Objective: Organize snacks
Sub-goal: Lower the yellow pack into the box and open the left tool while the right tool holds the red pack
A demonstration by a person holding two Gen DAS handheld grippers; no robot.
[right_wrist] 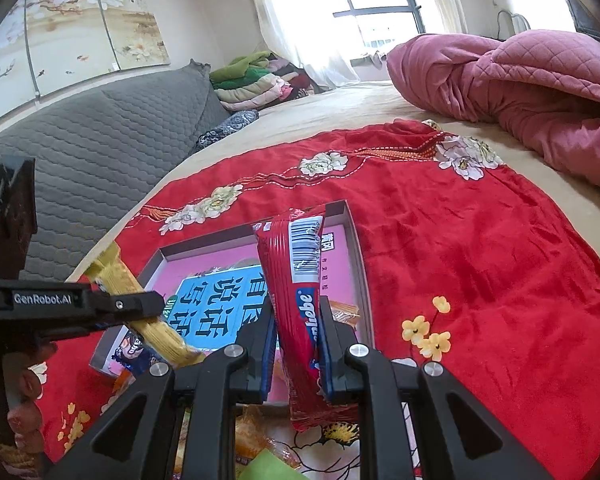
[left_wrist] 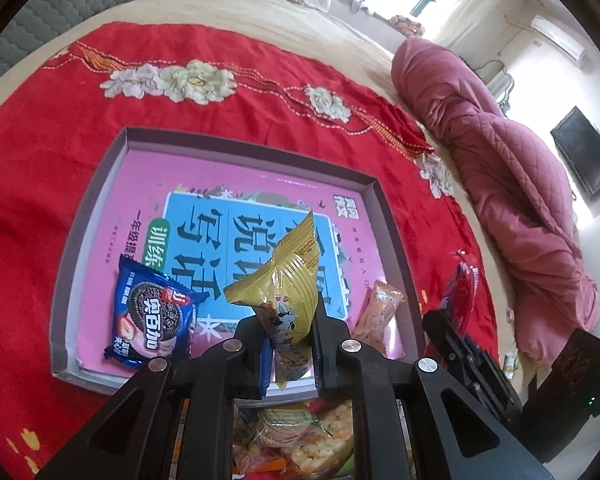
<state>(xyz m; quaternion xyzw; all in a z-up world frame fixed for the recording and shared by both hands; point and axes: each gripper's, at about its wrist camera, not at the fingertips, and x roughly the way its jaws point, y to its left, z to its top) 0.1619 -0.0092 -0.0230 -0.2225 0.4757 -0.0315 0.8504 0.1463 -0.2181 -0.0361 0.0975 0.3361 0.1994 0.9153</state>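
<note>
Left hand-held gripper (left_wrist: 290, 344) clamped a yellow packet (left_wrist: 288, 276), right hand-held gripper (right_wrist: 298, 344) a red packet (right_wrist: 296, 280) — best lowered flat inside the tray (left_wrist: 96, 184), beside the blue packet (left_wrist: 152, 316).

A shallow tray (left_wrist: 100, 216) lies on a cloth (left_wrist: 40, 168) spread over the bed. In the tray, a cookie packet (left_wrist: 152, 316) lies near the left wall and a wrapped bar (left_wrist: 376, 316) by the right wall. A bundled quilt (left_wrist: 512, 184) lies right of the cloth, folded blankets (right_wrist: 256, 80) behind.
</note>
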